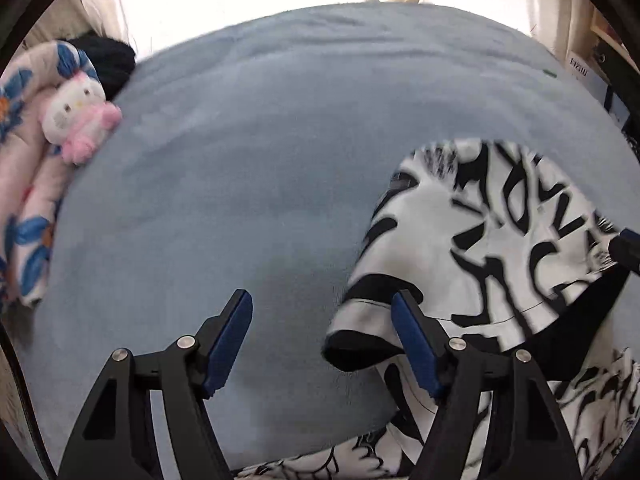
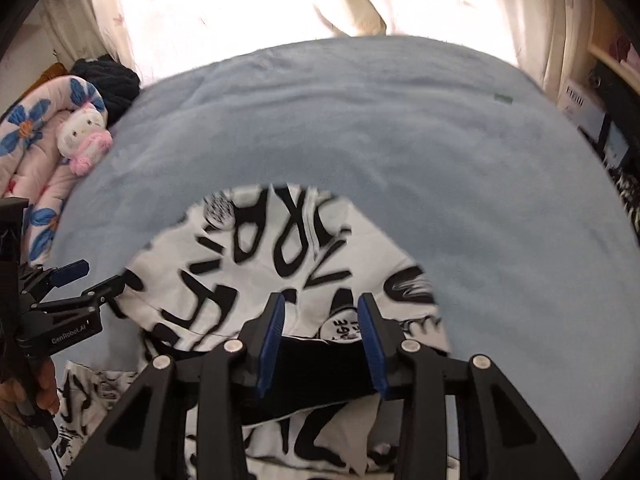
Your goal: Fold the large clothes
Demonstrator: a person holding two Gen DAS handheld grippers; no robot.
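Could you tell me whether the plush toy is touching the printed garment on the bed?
Apart. The right wrist view shows the plush toy at the bed's far left edge, with a wide stretch of bare blue blanket between it and the garment.

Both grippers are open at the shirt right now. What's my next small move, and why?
Probably ease the left gripper rightward so the sleeve cuff sits between its open fingers, then close. The black-and-white shirt lies bunched on the blue blanket, the cuff is only beside the right-hand finger, and neither gripper seems to grip cloth.
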